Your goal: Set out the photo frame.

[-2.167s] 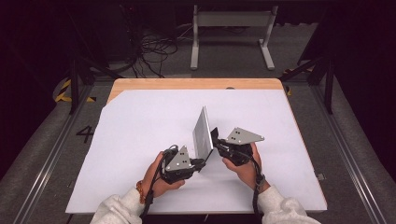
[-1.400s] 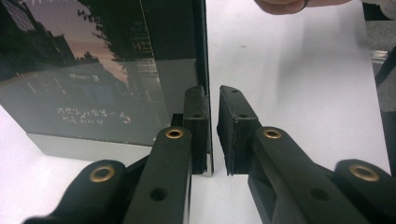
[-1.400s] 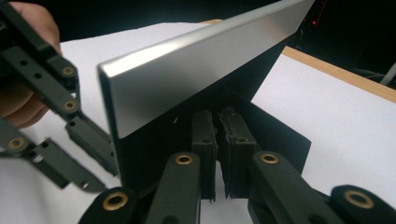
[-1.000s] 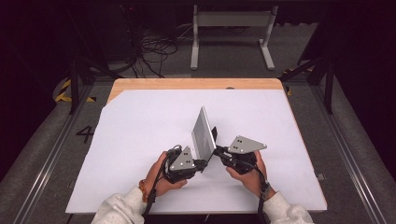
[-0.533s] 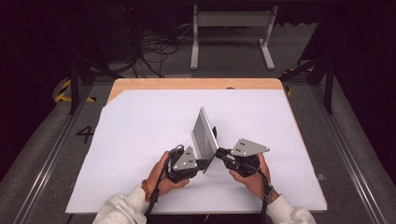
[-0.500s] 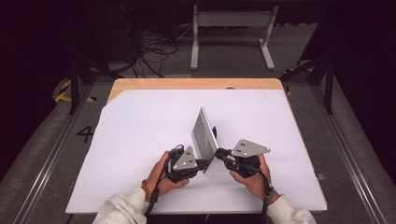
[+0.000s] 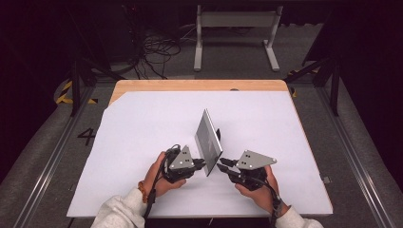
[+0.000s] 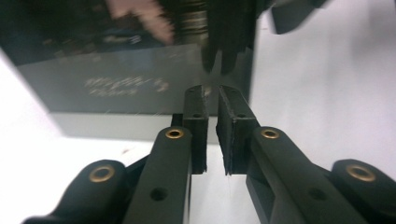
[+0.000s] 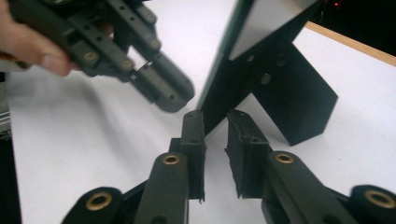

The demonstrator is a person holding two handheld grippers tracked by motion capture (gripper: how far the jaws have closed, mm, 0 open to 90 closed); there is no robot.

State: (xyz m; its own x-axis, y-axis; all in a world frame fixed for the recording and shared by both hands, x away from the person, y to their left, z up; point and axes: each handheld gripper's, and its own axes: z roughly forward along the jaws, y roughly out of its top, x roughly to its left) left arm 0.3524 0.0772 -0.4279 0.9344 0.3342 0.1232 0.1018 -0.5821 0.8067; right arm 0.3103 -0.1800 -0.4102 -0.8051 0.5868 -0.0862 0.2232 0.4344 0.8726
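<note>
A picture frame [image 7: 208, 137] stands upright on the white table top [image 7: 142, 123], glass face to the left and black easel back [image 9: 289, 93] to the right. My left gripper [image 7: 204, 165] is at the frame's near lower corner. In the left gripper view its jaws [image 8: 211, 93] point at the dark glass [image 8: 116, 70], with a thin slit and nothing between them. My right gripper [image 7: 221, 164] faces that corner from the other side. Its jaws [image 9: 215, 116] have just been opening; the frame's edge lies just beyond the gap, and the pads do not press it.
The left gripper [image 9: 163, 93] and a person's hand also appear in the right gripper view, close to the frame. A wooden strip [image 7: 199, 85] runs along the table's far edge. Beyond it are cables [image 7: 157, 52] and a metal stand [image 7: 235, 28] on the floor.
Since the earliest frame the right gripper has dropped from halfway up the frame's edge to its near lower corner. The left gripper and the frame have barely moved.
</note>
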